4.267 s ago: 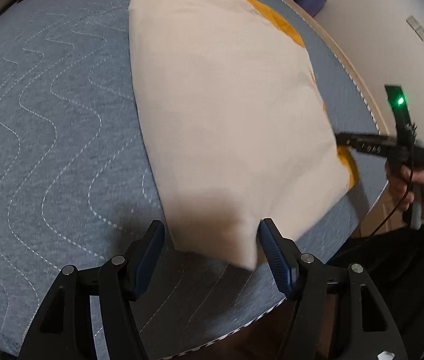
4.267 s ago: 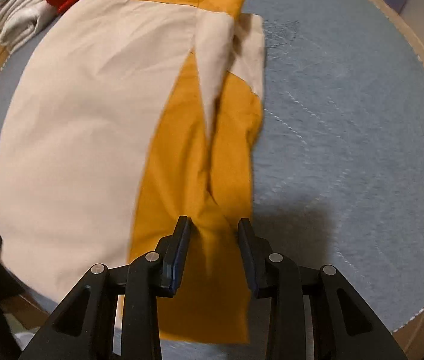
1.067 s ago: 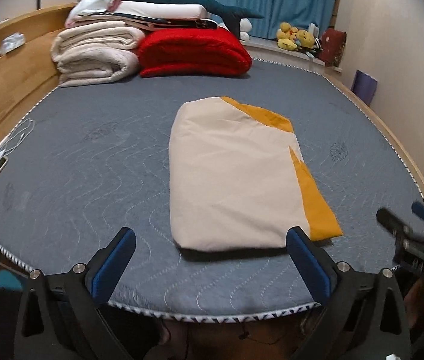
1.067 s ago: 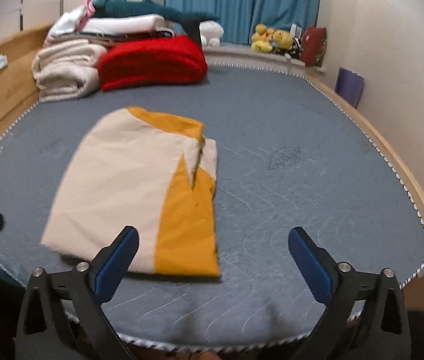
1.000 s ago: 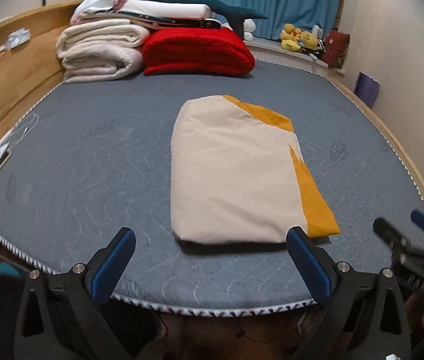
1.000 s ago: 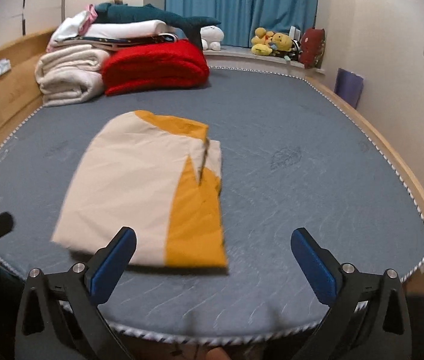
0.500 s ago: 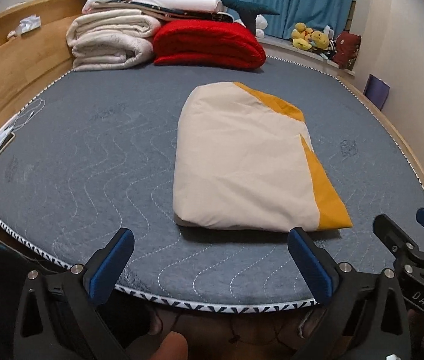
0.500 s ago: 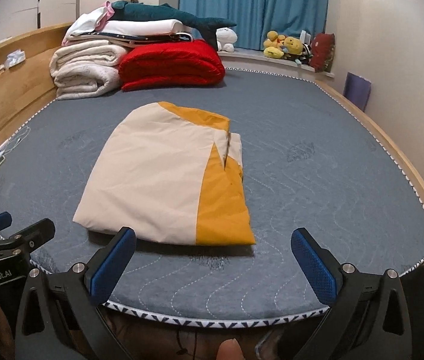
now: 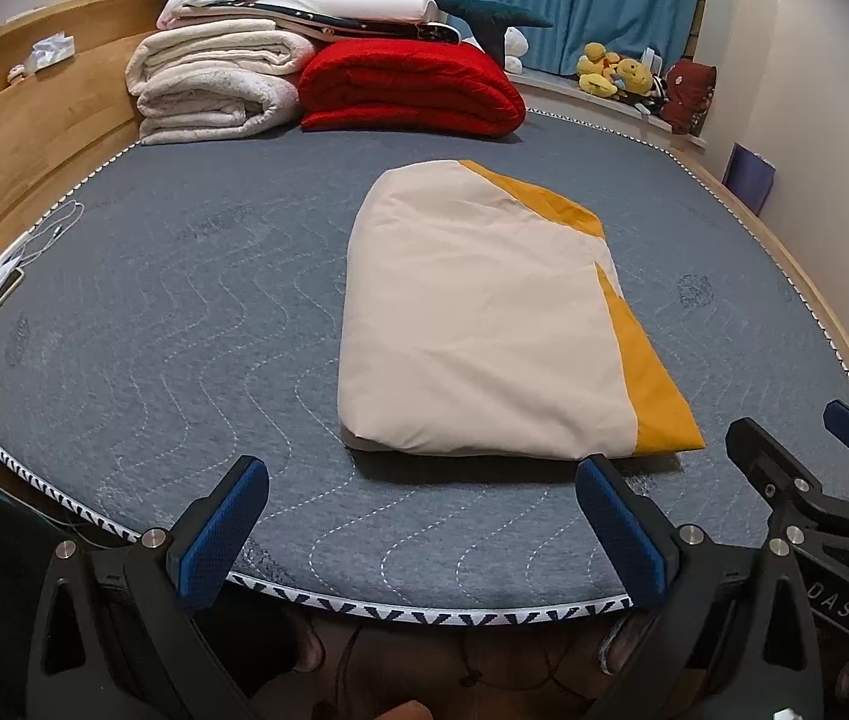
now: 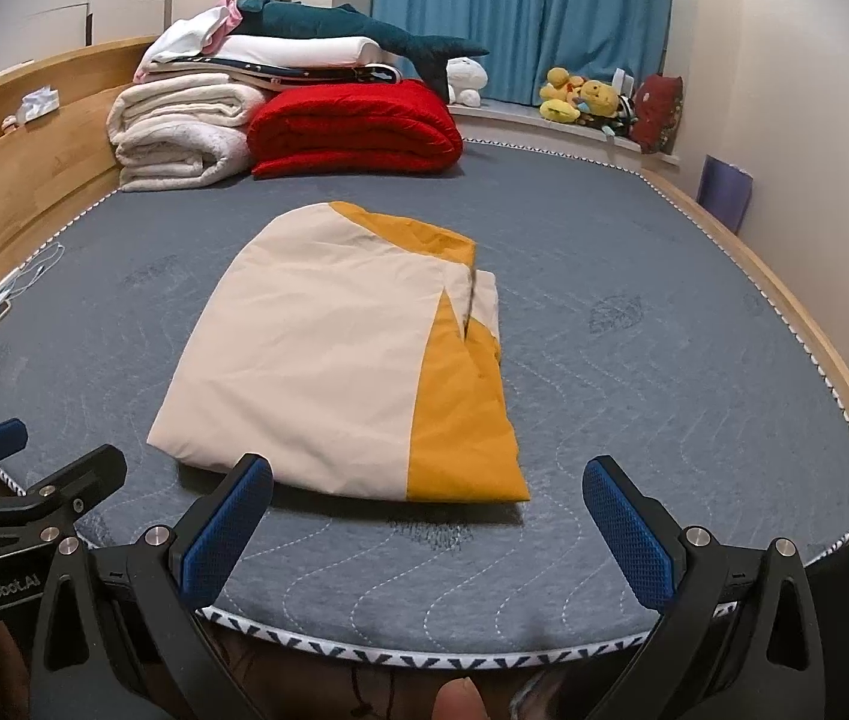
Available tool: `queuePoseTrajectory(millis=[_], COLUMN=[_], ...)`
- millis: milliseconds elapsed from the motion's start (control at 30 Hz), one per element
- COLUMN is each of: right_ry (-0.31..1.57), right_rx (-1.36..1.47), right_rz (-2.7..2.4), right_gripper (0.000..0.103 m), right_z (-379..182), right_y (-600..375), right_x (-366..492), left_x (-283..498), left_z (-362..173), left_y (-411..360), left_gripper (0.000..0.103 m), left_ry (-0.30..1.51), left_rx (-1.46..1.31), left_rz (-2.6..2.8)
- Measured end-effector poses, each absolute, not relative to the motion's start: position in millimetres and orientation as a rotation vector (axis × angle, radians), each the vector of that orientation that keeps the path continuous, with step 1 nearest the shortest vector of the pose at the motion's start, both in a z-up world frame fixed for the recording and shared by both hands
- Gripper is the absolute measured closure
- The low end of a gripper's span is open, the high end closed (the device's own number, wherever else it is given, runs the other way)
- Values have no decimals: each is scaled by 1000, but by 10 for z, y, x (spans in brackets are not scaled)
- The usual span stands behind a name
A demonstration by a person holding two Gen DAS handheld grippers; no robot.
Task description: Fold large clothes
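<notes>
- Lying flat on the grey mattress (image 9: pixel 154 312), near its front edge: cream and orange garment (image 9: pixel 484 324), now a compact folded packet, no longer lifted as some seconds ago.
- Pulled back off the cloth since then, spread wide, holding nothing: left gripper (image 9: pixel 424 534) and right gripper (image 10: pixel 430 534).
- Meaning, probably: fold finished, only smoothing or removal remaining.

Both grippers, left gripper (image 9: pixel 421 525) and right gripper (image 10: pixel 427 525), have black frames, silver screws near the fingers, and blue textured pads (image 10: pixel 226 525).
</notes>
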State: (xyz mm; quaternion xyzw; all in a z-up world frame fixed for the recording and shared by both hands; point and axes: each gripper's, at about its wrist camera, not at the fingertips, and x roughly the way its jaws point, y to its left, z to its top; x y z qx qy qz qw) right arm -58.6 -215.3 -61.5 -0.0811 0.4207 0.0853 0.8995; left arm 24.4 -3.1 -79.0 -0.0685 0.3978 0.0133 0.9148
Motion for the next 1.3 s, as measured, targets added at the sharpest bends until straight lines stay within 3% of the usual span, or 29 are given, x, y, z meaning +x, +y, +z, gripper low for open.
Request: queuePoseTrajectory(millis=[1300], right_ry=[868], right_rx=[-175], right_rz=[169], right_gripper=[0], right_z=[-656], right_y=[-2169], right_x=[-542], left_x=[317], left_z=[-809], left_y=[-19], left_gripper=[1], left_ry=[827], left_rx=[-150], left_rz=[18])
